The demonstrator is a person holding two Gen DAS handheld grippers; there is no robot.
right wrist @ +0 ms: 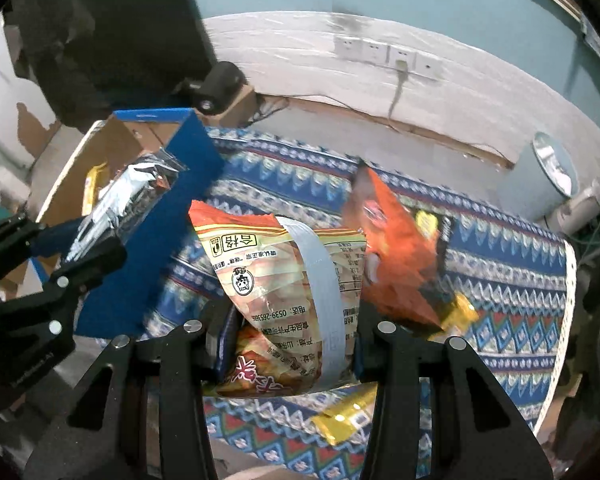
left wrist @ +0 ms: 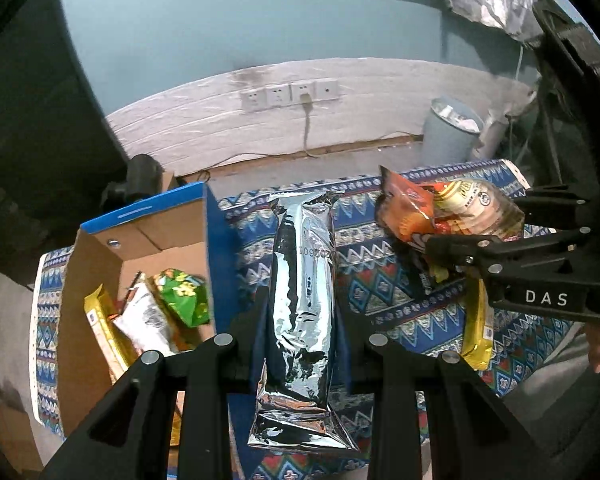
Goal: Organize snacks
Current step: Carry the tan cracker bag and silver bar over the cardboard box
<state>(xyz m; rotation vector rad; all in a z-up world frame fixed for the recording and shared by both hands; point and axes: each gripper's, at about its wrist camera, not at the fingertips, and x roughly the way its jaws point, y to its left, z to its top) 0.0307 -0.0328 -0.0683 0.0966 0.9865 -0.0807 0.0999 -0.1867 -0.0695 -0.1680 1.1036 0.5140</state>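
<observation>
- While clamped between the left gripper [left wrist: 300,344] jaws, the silver packet [left wrist: 302,300] looks light, slick, crushable; gripped mid-body.
- Right gripper [right wrist: 288,344] jaws pinch the orange snack bag [right wrist: 276,280], probably soft, near its lower end.

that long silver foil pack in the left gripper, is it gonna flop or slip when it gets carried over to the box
The silver foil pack probably stays fairly stiff: it stands straight out from the left gripper without sagging. Its glossy crinkled film looks slippery, so it could slide in the grip. It seems light for its length, held only near one end.
</observation>
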